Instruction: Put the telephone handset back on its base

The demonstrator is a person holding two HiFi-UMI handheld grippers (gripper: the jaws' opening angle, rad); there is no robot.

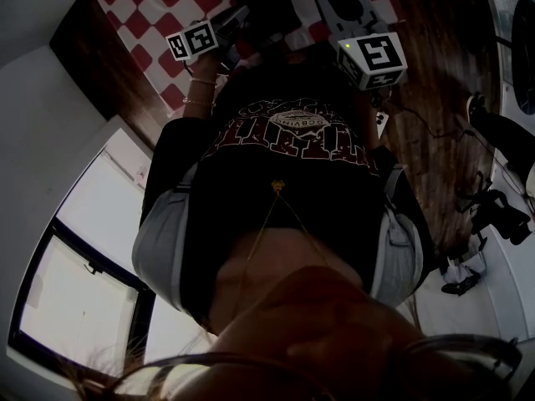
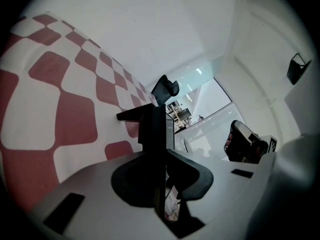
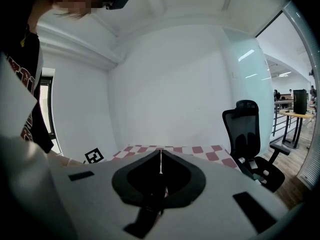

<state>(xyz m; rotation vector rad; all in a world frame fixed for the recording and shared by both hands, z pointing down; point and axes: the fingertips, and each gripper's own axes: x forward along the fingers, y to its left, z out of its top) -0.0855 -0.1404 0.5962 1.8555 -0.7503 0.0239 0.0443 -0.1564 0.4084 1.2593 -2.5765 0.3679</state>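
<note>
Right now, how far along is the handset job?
Done: nothing that shows; no handset or base appears in any view. In hand: nothing. The left gripper is by the checkered cloth, its fingers closing with nothing between them; the right gripper is shut and empty. Left: the whole job, meaning find the handset, grasp it and seat it on its base.

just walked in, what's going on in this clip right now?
A person in a black T-shirt holds both grippers up by the red-and-white checkered table. The left gripper has its jaws closing, with a narrow gap left and nothing between them. The right gripper is shut and empty, pointing across the table toward a white wall and an office chair. No telephone or base shows in any view, so the handset job isn't visibly under way.
</note>
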